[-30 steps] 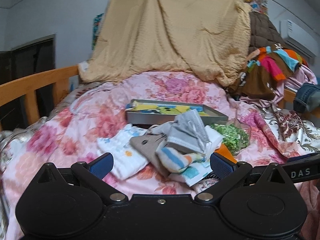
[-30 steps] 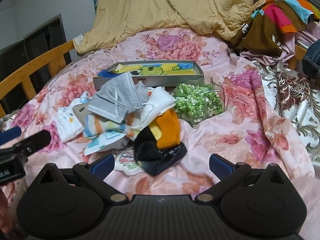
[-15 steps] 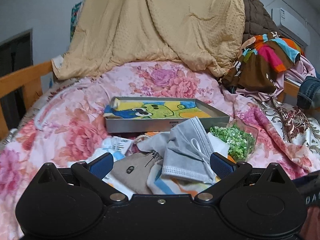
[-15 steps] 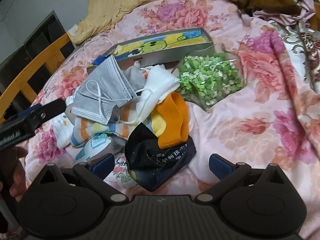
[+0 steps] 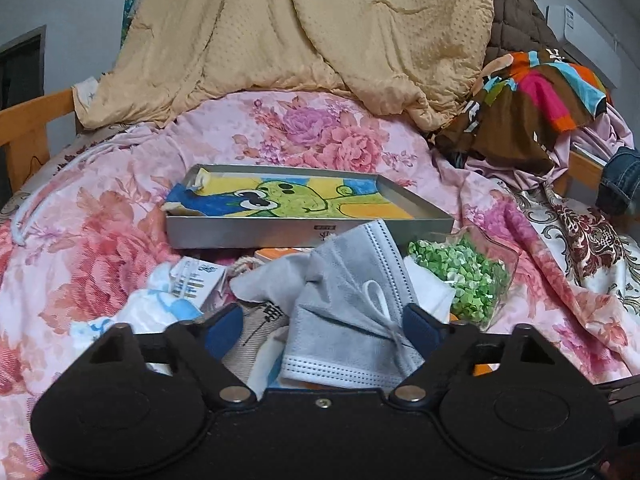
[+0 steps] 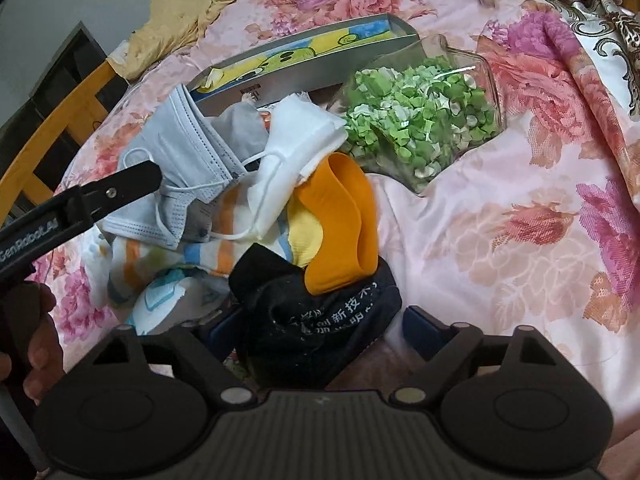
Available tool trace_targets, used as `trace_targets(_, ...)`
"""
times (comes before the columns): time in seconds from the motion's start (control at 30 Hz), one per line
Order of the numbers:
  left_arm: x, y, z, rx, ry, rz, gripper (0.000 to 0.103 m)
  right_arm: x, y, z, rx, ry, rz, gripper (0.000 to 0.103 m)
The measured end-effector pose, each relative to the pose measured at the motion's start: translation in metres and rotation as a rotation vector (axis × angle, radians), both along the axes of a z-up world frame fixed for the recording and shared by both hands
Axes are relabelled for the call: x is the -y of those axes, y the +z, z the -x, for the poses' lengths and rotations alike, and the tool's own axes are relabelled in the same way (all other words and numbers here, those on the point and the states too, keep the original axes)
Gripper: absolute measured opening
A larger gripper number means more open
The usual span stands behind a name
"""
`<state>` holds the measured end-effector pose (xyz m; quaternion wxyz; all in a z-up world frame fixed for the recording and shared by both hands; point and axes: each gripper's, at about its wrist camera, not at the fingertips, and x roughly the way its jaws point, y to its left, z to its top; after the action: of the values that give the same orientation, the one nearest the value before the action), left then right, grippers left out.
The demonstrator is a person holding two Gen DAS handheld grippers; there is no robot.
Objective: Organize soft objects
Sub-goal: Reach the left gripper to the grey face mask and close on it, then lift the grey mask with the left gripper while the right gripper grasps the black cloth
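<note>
The grey face mask (image 5: 352,308) is draped on top of the pile of soft items on the floral bedspread (image 5: 100,248), at 6 o'clock from the metal tray (image 5: 308,232) and at 9 o'clock from the clear bag of green pieces (image 5: 464,276). It is framed between the spread fingers of the left gripper (image 5: 322,326), whose jaws are held wide with nothing pinched; the right-hand pad is seen just beside the mask's ear loop. A clean pick is judged to need a bite on the folded body of the mask, not the thin loop alone, so that the neighbouring white mask (image 6: 296,140) is not dragged along by tangled straps.

In the right wrist view, the black cloth with white lettering (image 6: 320,320) is seen between the wide-open fingers of the right gripper (image 6: 316,330), the orange sock (image 6: 344,224) lying at 12 o'clock on it. Nothing is gripped there yet.
</note>
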<state>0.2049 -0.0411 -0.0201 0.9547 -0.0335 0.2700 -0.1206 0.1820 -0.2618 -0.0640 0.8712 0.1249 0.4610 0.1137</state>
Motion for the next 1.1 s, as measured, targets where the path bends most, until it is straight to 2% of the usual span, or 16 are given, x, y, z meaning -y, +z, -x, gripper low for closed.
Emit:
trace_targets(0.1, 0.002, 0.0, 0.0, -0.004, -0.008, 0.015, 0.072, 0.0, 0.0, 0.0, -0.004, -0.004, 0.001, 0.085)
trace_targets(0.23, 0.005, -0.001, 0.003, -0.012, -0.022, 0.037, 0.052, 0.0, 0.001, 0.001, 0.003, -0.004, 0.003, 0.082)
trace_targets(0.27, 0.007, -0.002, 0.004, -0.014, -0.027, 0.043, 0.05, -0.001, 0.001, 0.002, 0.005, -0.002, 0.007, 0.082)
trace_targets(0.4, 0.012, -0.008, 0.009, -0.024, -0.058, 0.045, 0.032, -0.003, 0.003, 0.004, 0.017, 0.0, 0.036, 0.074)
trace_targets(0.53, 0.019, -0.01, 0.014, -0.029, -0.069, 0.029, 0.018, -0.005, 0.005, 0.005, 0.03, 0.005, 0.062, 0.066)
trace_targets(0.67, 0.023, -0.009, 0.018, -0.015, -0.075, 0.021, 0.014, -0.005, 0.006, 0.007, 0.04, 0.009, 0.076, 0.054)
trace_targets(0.73, 0.025, -0.007, 0.021, -0.012, -0.072, 0.022, 0.012, -0.004, 0.007, 0.008, 0.044, 0.007, 0.079, 0.039)
trace_targets(0.77, 0.026, -0.006, 0.023, -0.013, -0.07, 0.025, 0.011, -0.004, 0.007, 0.009, 0.05, 0.005, 0.081, 0.036)
trace_targets(0.8, 0.026, -0.005, 0.024, -0.014, -0.066, 0.028, 0.011, -0.004, 0.008, 0.01, 0.055, 0.009, 0.078, 0.024)
trace_targets(0.83, 0.027, -0.004, 0.026, -0.016, -0.064, 0.03, 0.01, -0.003, 0.009, 0.011, 0.057, 0.012, 0.076, 0.02)
trace_targets(0.93, 0.028, 0.0, 0.032, -0.019, -0.051, 0.049, 0.01, -0.001, 0.012, 0.016, 0.066, 0.01, 0.071, 0.019)
trace_targets(1.1, 0.021, 0.01, 0.04, -0.025, -0.027, 0.111, 0.01, 0.005, 0.018, 0.023, 0.095, 0.005, 0.053, 0.011)
